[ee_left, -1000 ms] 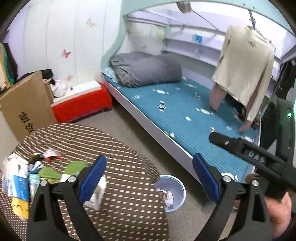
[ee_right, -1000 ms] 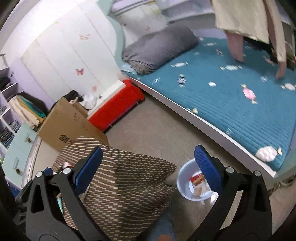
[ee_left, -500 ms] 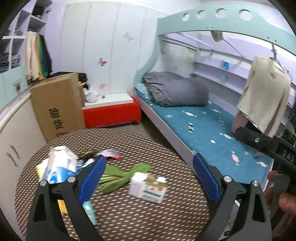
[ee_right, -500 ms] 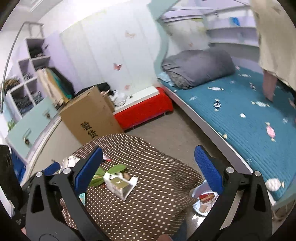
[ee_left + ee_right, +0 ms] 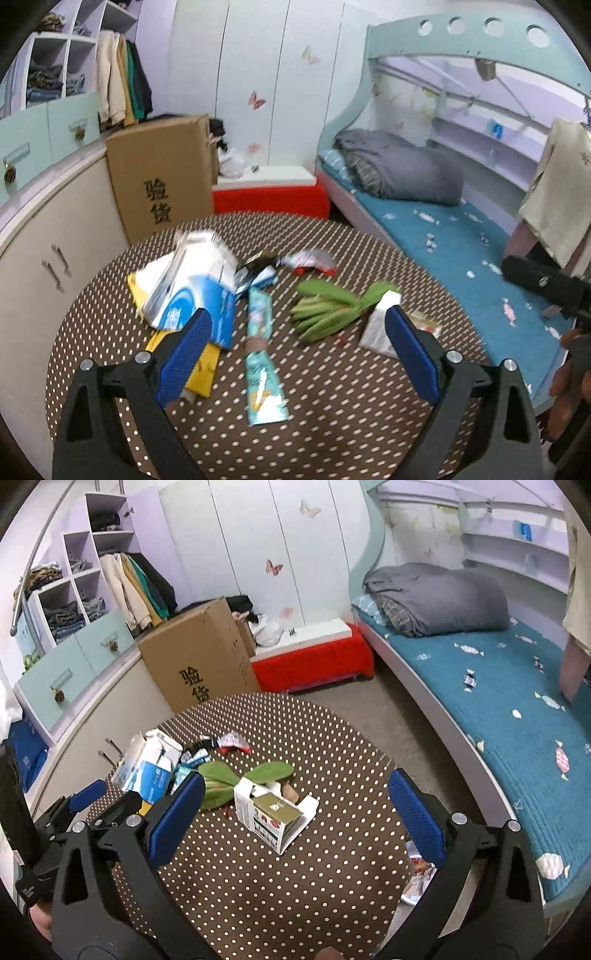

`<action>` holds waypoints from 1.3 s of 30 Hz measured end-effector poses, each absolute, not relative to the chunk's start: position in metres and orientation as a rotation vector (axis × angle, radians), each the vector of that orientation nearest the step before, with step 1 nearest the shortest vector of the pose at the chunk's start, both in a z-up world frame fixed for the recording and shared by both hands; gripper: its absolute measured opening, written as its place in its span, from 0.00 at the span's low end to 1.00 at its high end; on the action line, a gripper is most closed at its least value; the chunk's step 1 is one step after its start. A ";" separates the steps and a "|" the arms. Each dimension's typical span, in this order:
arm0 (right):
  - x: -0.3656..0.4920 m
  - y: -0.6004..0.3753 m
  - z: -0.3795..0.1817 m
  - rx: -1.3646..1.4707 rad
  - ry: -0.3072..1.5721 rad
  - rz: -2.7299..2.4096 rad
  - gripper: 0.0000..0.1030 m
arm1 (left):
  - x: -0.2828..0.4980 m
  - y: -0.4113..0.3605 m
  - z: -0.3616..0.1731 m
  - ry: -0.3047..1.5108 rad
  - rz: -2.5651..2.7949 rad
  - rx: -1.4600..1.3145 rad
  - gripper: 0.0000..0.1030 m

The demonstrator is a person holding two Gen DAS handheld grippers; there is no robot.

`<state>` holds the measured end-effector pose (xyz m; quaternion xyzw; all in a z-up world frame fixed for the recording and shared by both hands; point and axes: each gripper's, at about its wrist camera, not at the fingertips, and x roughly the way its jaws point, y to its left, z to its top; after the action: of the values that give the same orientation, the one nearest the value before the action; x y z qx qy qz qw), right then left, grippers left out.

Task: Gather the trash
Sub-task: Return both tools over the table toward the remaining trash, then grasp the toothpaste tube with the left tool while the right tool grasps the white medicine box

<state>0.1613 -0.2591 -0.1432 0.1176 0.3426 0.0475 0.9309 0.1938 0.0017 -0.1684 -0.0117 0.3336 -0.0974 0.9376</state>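
Trash (image 5: 258, 328) crowds the table (image 5: 295, 904); both spread, empty grippers (image 5: 295, 343) (image 5: 291, 812) might knock neighbouring pieces off.

Left gripper (image 5: 295, 341) hangs over dotted table (image 5: 332, 424), jaws wide, empty. Teal wrapper (image 5: 261, 350) between the fingers; green leaves (image 5: 332, 310) just ahead, toward right finger.

Crumpled blue-white carton (image 5: 192, 291) lying mid-left of my left view, teal wrapper (image 5: 260, 350) stretching toward me, green leaves (image 5: 328, 306) resting centre, opened box (image 5: 275, 812) sitting centre of my right view
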 end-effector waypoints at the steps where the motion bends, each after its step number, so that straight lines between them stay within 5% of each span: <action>1: 0.163 -0.258 -0.147 0.238 0.710 0.101 0.94 | 0.196 0.005 -0.175 0.696 -0.192 -0.025 0.90; 13: 0.186 -0.250 -0.200 0.229 0.841 0.124 0.94 | 0.224 0.004 -0.232 0.825 -0.157 0.033 0.84; 20: 0.210 -0.230 -0.228 0.187 0.912 0.191 0.94 | 0.244 -0.002 -0.251 0.905 -0.140 0.066 0.59; 24: 0.217 -0.219 -0.235 0.168 0.905 0.220 0.94 | 0.249 -0.002 -0.250 0.901 -0.161 0.059 0.25; 25: 0.218 -0.217 -0.236 0.163 0.904 0.227 0.89 | 0.250 0.000 -0.250 0.904 -0.171 0.043 0.23; 28: 0.218 -0.212 -0.238 0.141 0.909 0.234 0.49 | 0.250 0.004 -0.249 0.912 -0.193 -0.001 0.21; 39: 0.172 -0.216 -0.230 0.171 0.899 0.295 0.34 | 0.213 0.017 -0.249 0.910 -0.203 -0.078 0.20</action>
<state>0.1719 -0.2156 -0.2299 0.0822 0.4324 0.1417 0.8867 0.2127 0.0170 -0.2489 -0.0377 0.4385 -0.0979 0.8926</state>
